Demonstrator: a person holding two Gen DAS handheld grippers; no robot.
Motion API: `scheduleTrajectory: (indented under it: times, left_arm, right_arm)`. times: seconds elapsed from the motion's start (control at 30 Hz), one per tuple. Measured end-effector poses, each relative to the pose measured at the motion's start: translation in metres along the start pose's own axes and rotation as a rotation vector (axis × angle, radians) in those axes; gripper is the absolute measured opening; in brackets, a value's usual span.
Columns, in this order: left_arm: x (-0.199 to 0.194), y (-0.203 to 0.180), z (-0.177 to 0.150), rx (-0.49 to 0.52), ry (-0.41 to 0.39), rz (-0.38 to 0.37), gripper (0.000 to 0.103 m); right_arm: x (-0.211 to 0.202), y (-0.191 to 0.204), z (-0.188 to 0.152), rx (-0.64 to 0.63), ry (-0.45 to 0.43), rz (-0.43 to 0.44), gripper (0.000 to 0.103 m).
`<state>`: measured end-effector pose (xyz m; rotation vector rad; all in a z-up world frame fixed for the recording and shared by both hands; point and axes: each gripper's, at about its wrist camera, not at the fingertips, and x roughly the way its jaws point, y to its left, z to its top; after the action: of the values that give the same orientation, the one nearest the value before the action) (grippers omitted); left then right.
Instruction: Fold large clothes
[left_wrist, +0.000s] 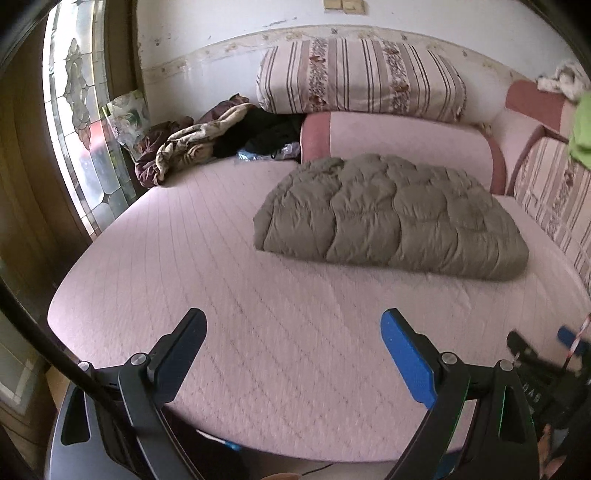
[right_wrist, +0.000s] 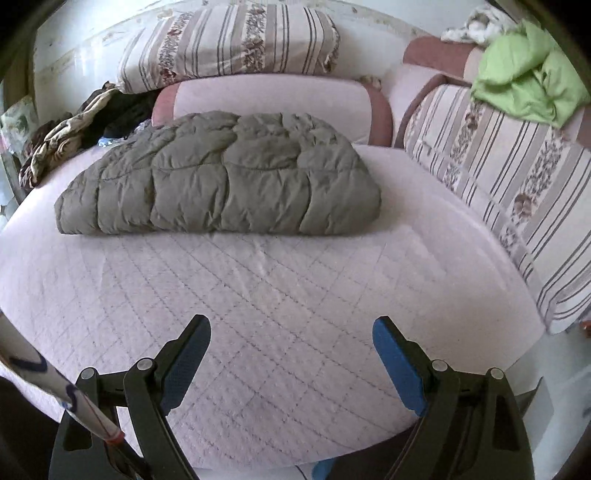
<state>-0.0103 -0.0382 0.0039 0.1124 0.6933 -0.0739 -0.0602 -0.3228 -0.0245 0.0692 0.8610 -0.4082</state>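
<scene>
Quilted jacket (right_wrist: 221, 173) lay folded into a compact bundle mid-bed, just before the pink cushion (right_wrist: 273, 107); folding looked finished. Left gripper (left_wrist: 293, 345) and right gripper (right_wrist: 291, 349) gaped empty, well short of it.

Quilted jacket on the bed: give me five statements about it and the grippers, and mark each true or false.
1. The grey-green quilted jacket lies folded in a compact bundle on the pink mattress. True.
2. The right gripper is clamped on the jacket. False: its jaws stand open and empty, short of the jacket.
3. The left gripper is open with nothing between its fingers. True.
4. A bright green cloth lies on top of the jacket. False: it lies on the striped cushion to the right.
5. A striped pillow sits against the wall behind the jacket. True.
</scene>
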Motion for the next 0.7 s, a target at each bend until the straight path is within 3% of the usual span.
scheduleTrajectory:
  times: [0.7]
  left_arm:
    - [-0.009,0.001,-0.026,0.03,0.036,-0.051,0.095]
  right_arm:
    - [-0.034,0.007,-0.012,-0.064,-0.028,-0.106,0.092]
